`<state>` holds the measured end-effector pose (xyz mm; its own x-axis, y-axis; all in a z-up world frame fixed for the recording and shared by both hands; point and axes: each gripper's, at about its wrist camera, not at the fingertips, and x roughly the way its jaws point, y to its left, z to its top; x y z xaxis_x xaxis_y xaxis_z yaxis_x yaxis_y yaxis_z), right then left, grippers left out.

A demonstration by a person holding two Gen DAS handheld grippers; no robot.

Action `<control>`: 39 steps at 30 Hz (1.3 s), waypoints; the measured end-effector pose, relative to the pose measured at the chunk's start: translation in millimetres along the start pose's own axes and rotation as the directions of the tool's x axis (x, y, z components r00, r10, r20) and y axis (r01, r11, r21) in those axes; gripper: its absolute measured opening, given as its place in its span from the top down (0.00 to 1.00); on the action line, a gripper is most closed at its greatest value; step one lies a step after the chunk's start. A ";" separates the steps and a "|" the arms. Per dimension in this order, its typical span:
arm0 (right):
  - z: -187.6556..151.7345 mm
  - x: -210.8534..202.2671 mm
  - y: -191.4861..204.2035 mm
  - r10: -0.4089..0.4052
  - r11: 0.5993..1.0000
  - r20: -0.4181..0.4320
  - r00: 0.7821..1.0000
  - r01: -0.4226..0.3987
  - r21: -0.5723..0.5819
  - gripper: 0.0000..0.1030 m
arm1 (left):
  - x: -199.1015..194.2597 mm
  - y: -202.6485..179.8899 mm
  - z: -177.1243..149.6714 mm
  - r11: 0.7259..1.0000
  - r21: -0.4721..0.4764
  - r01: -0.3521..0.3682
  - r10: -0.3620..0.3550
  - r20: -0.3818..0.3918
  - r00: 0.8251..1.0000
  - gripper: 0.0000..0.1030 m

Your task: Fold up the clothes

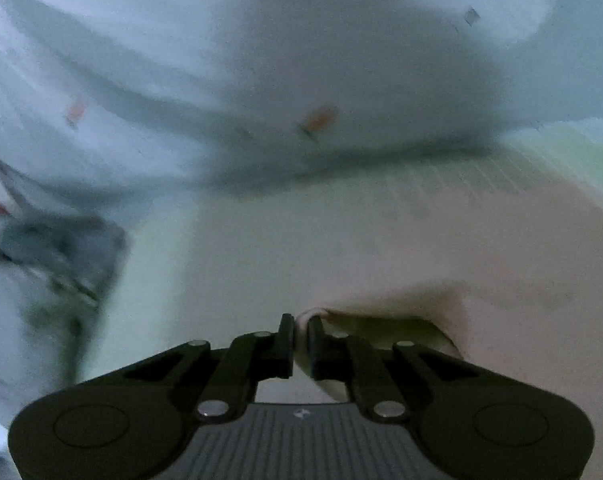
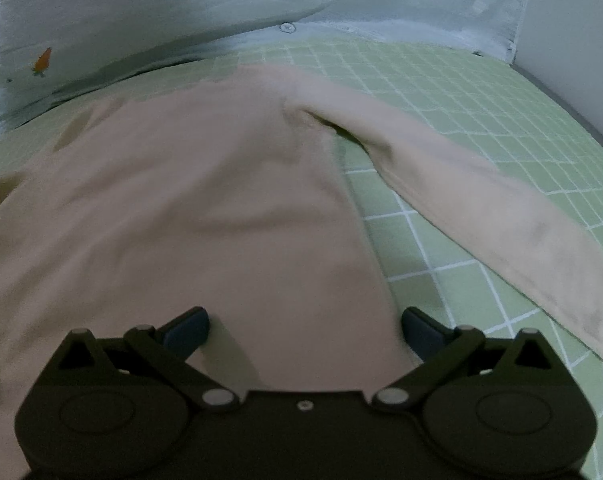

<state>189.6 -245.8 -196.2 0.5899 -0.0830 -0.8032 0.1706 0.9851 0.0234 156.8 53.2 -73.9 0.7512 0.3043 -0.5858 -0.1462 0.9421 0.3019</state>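
The left tongs are pinching a fold of the beige top, their two black fingers nearly together with a small roll of the cloth's edge caught between the tips. The left wrist view is blurred, and around the tongs the cloth is puckering into a shallow hollow just to the right of the grip. Beyond the top, a pale blue quilt with small orange carrot prints is bunching across the upper part of that view, and a strip of the green sheet is showing at the far right edge.

In the right wrist view, the beige top is lying spread on a green checked sheet, its body running from the lower left toward the middle. One long sleeve is stretching out flat to the right, apart from the body, with sheet showing between them. The right tongs are standing wide, holding nothing, hovering over the near edge of the top; whether the blue-padded fingers are touching the cloth is unclear. The pale blue quilt is lying heaped along the far side, overlapping the sheet.
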 end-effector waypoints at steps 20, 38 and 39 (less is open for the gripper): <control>-0.4 2.7 -7.3 0.061 0.995 0.025 0.998 -0.058 -0.076 0.00 | -1.7 -32.7 -44.7 0.835 -0.361 0.416 -0.502 -0.188 0.844 0.64; -5.3 4.0 -4.2 0.056 0.996 0.075 0.996 -0.050 -0.074 0.00 | 61.9 12.5 -58.6 0.828 -0.548 0.119 -0.333 -0.309 0.891 0.84; -5.6 3.6 -4.0 0.053 0.996 0.076 0.996 -0.048 -0.072 0.00 | 63.3 14.7 -58.9 0.827 -0.549 0.126 -0.338 -0.304 0.891 0.88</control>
<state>186.6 -249.2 -202.6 0.6565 -0.0416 -0.7532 0.0847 0.9962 0.0188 164.2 94.5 -150.9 0.5227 -0.0040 -0.8525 -0.3794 0.8944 -0.2368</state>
